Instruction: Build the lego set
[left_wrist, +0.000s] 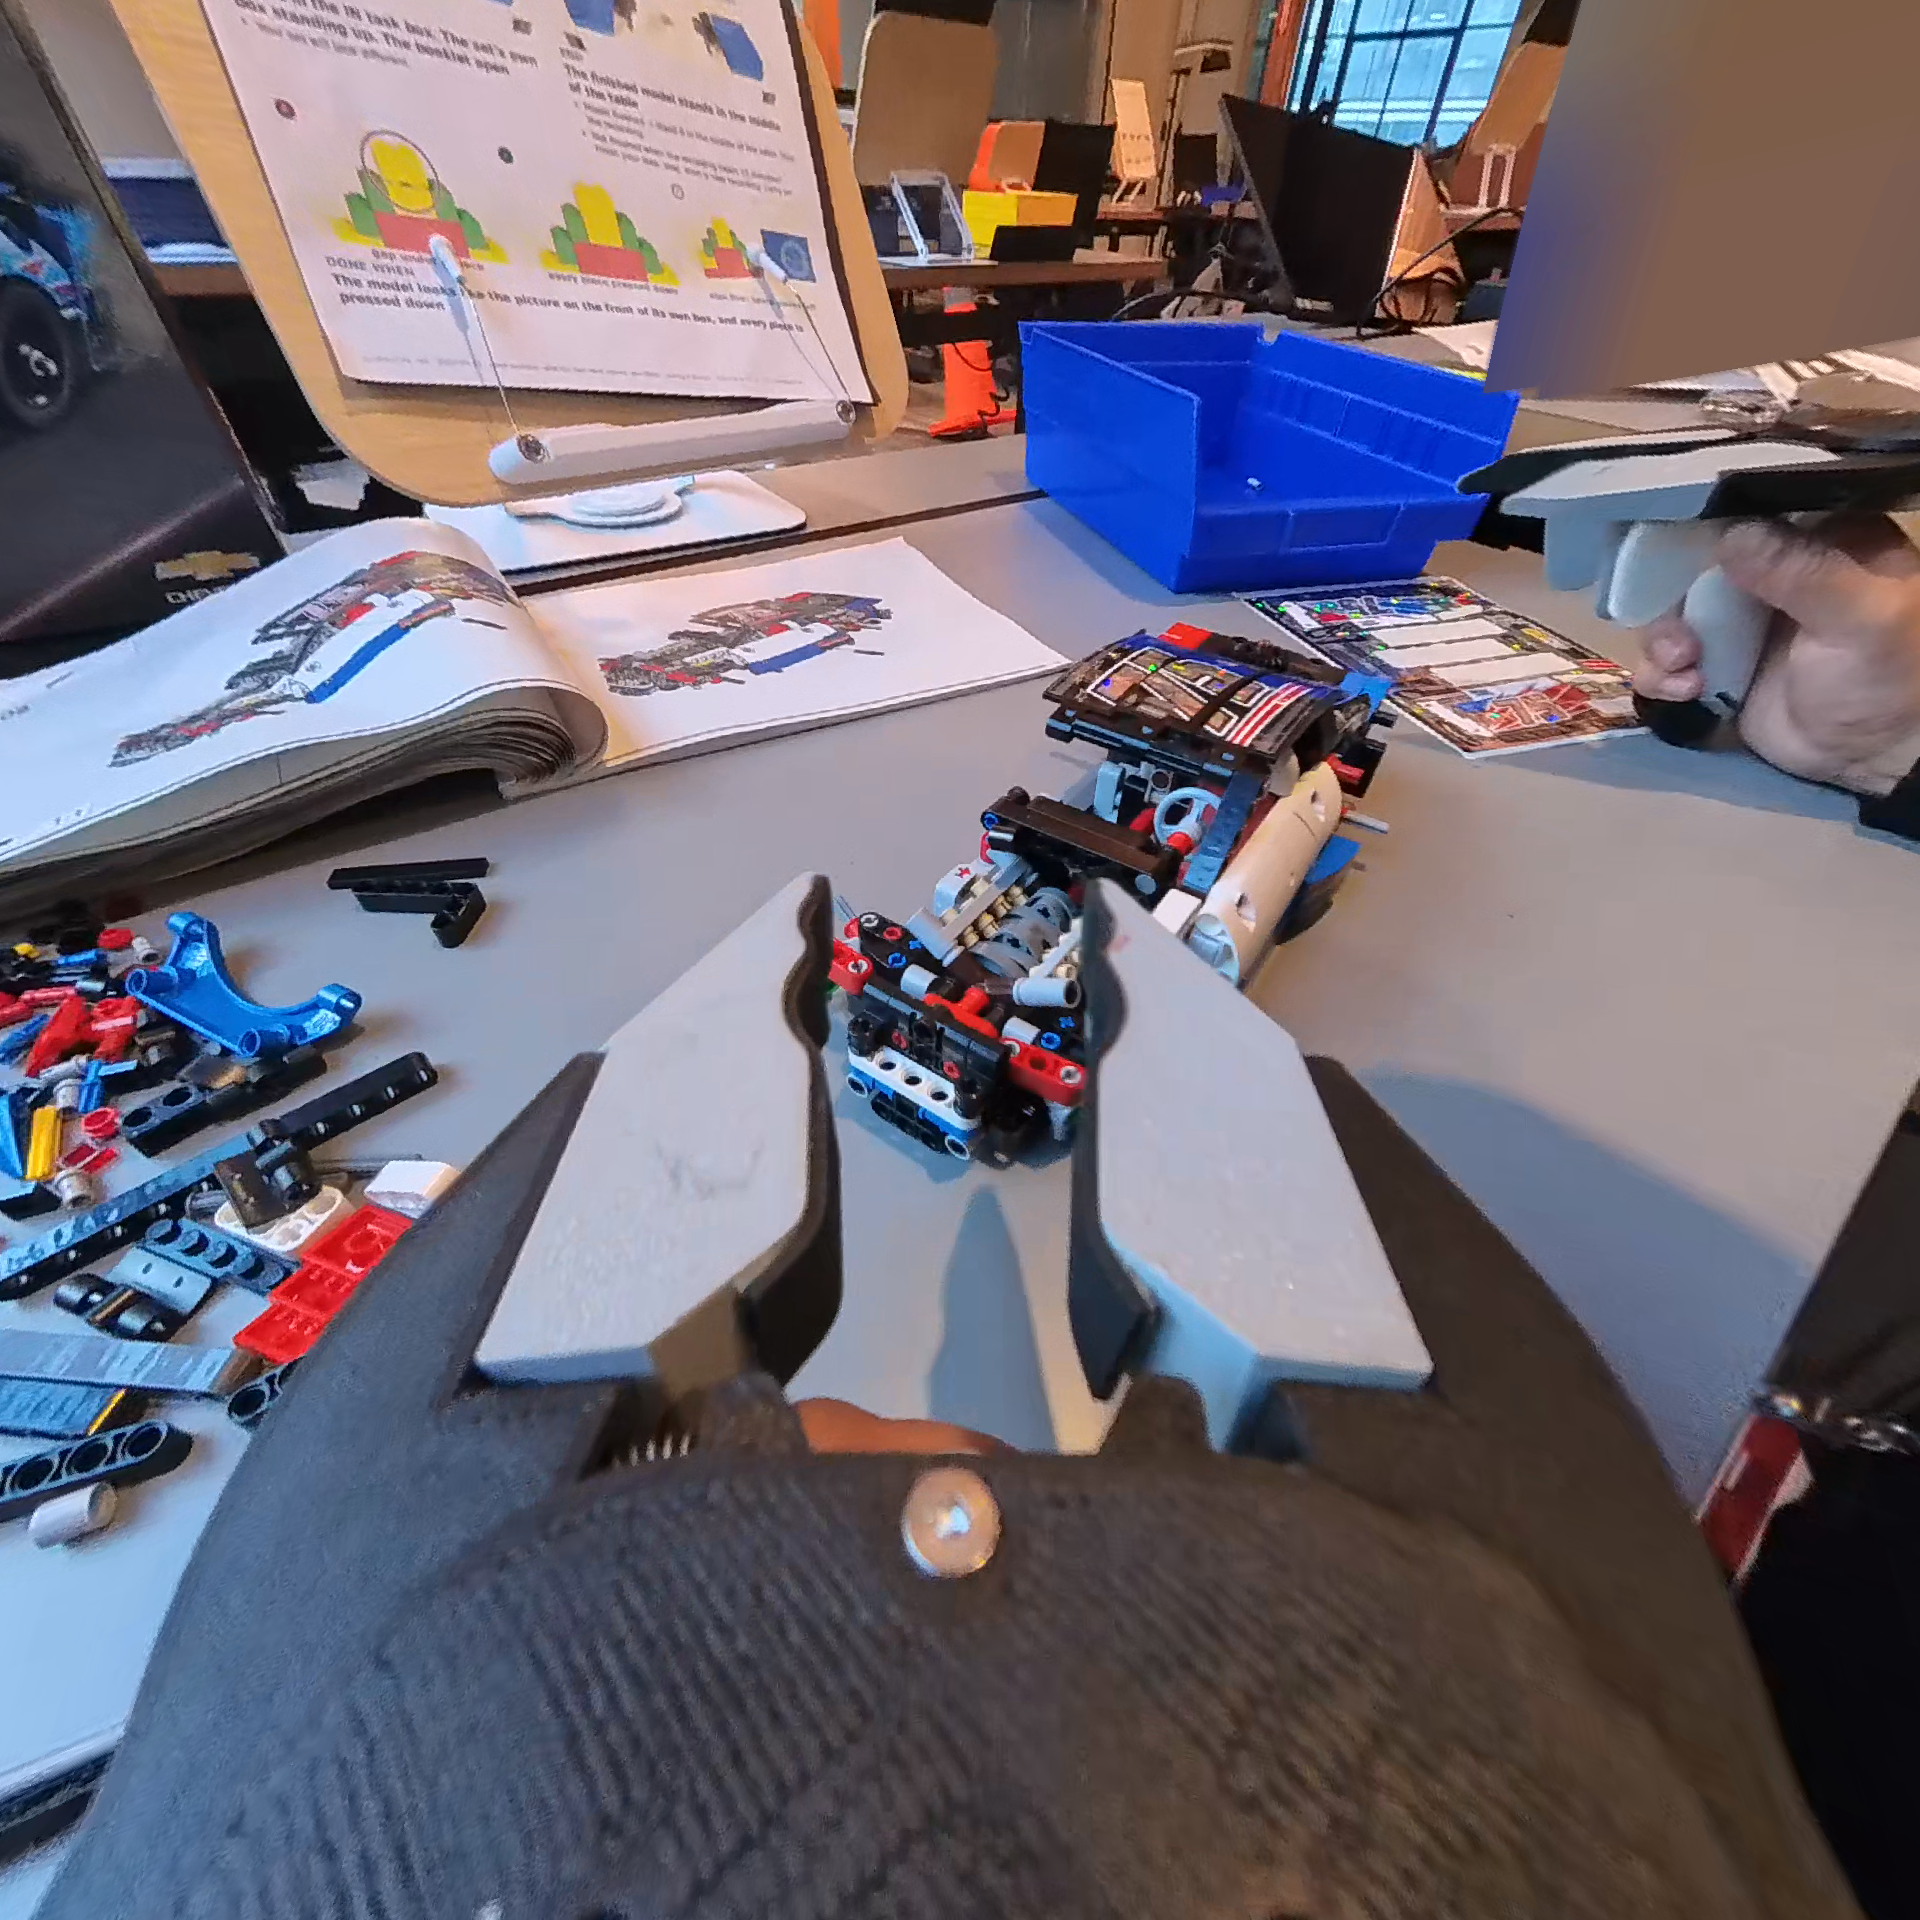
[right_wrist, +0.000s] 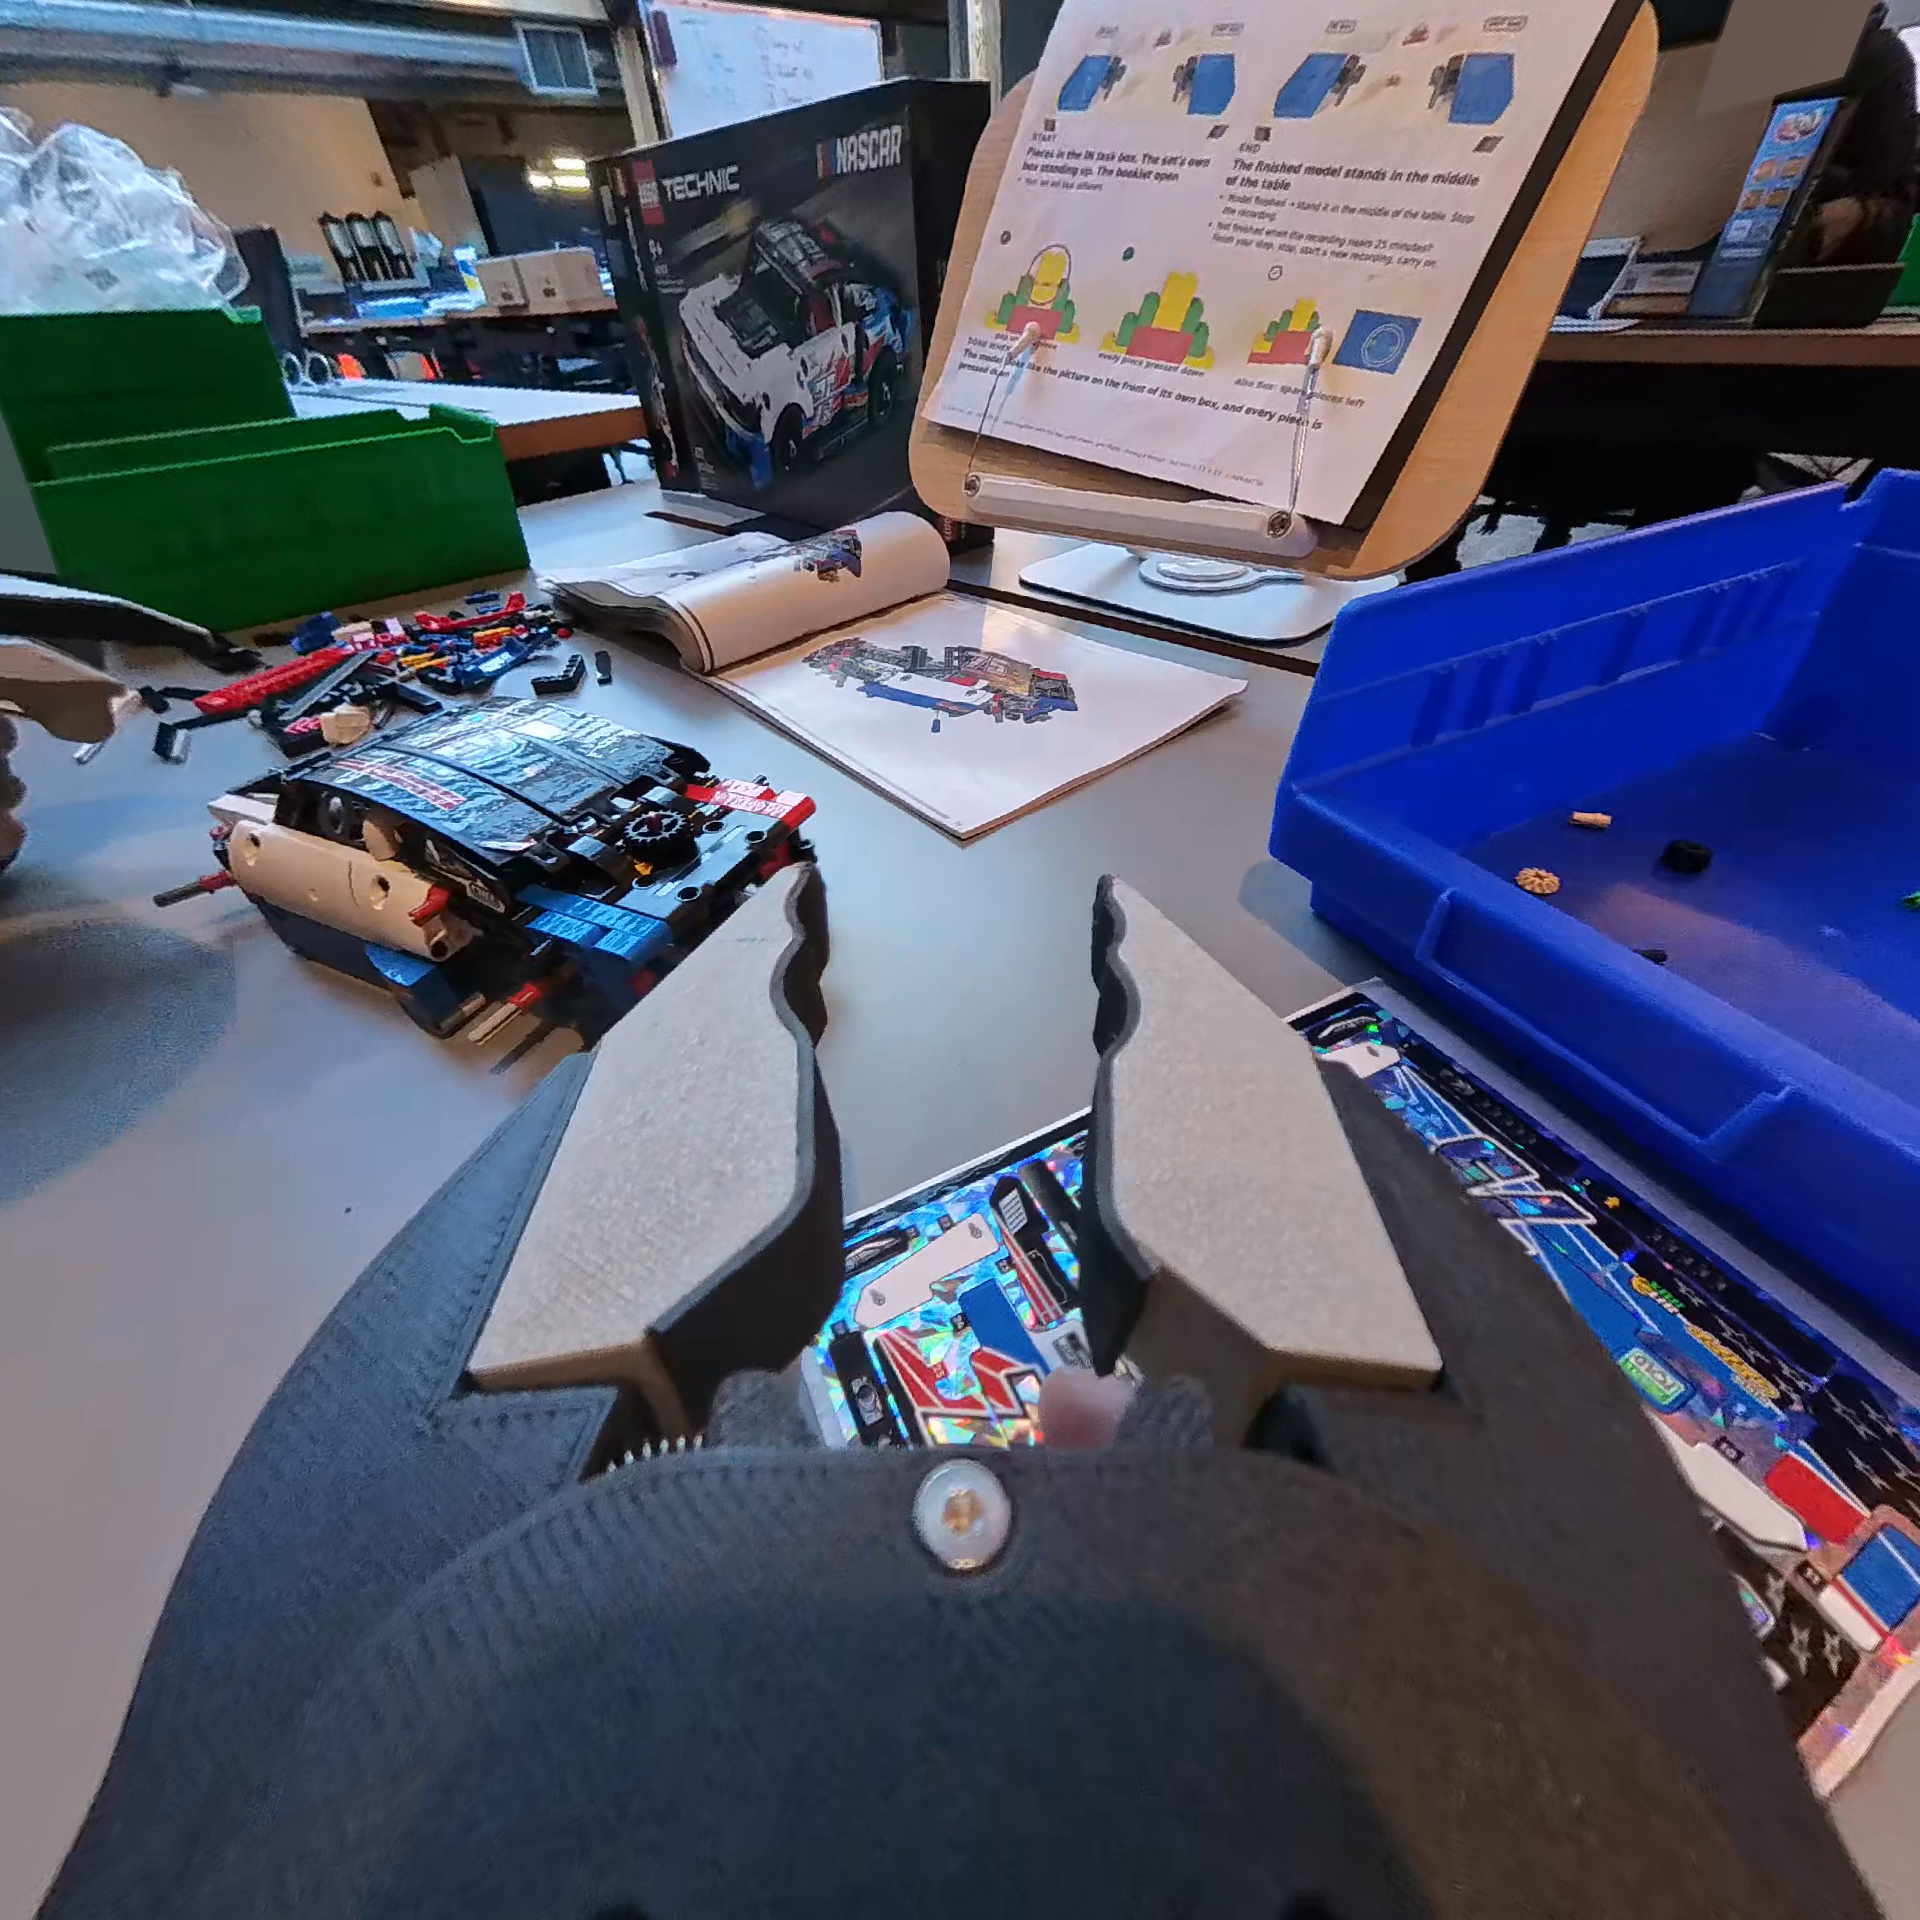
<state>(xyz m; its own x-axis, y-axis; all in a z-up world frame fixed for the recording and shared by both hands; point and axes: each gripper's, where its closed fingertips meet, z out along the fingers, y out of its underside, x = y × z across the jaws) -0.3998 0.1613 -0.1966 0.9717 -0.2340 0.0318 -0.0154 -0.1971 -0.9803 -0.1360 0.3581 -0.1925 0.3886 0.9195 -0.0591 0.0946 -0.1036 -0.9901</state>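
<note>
Grey left gripper (left_wrist: 956, 935), spread and empty, faces car model (left_wrist: 1101, 883) nose-on, its long axis running away; right gripper (right_wrist: 956, 935), also spread, sits farther off.

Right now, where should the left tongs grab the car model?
Grip the car model across its narrow exposed chassis end, coming straight from the near side. That end faces the open left tongs, is slimmer than the bodywork, and has solid beams.
</note>
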